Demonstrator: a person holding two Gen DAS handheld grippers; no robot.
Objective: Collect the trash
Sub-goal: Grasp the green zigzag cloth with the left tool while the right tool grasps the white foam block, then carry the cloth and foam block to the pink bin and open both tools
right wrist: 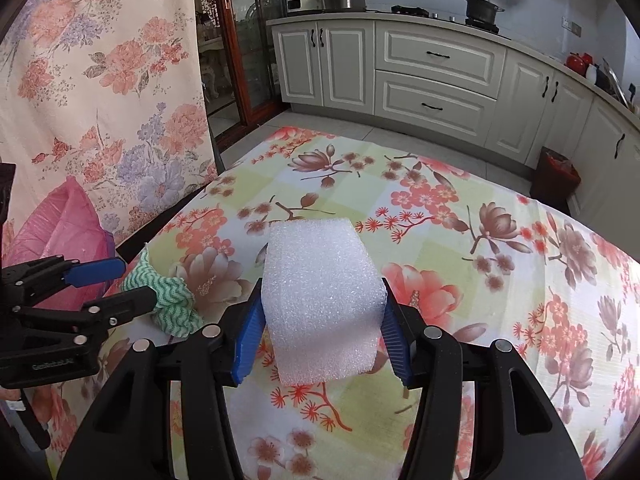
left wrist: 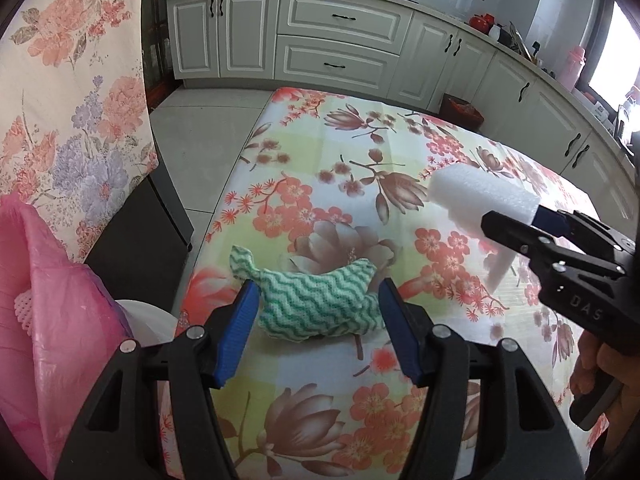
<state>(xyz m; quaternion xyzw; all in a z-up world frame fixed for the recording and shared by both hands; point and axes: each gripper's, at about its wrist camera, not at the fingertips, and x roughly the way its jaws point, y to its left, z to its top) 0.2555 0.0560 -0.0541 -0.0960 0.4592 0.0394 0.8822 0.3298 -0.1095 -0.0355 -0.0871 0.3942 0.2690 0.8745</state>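
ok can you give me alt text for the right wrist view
The right gripper holds a white foam block between its blue pads above a floral tablecloth. At left, the left gripper sits open around a green-and-white zigzag cloth, beside a pink bag; white kitchen cabinets stand behind.

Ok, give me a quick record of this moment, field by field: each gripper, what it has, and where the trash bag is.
left gripper: open, fingers either side of the green zigzag cloth on the floral tablecloth
right gripper: shut on the white foam block
pink trash bag: beside the table's left edge
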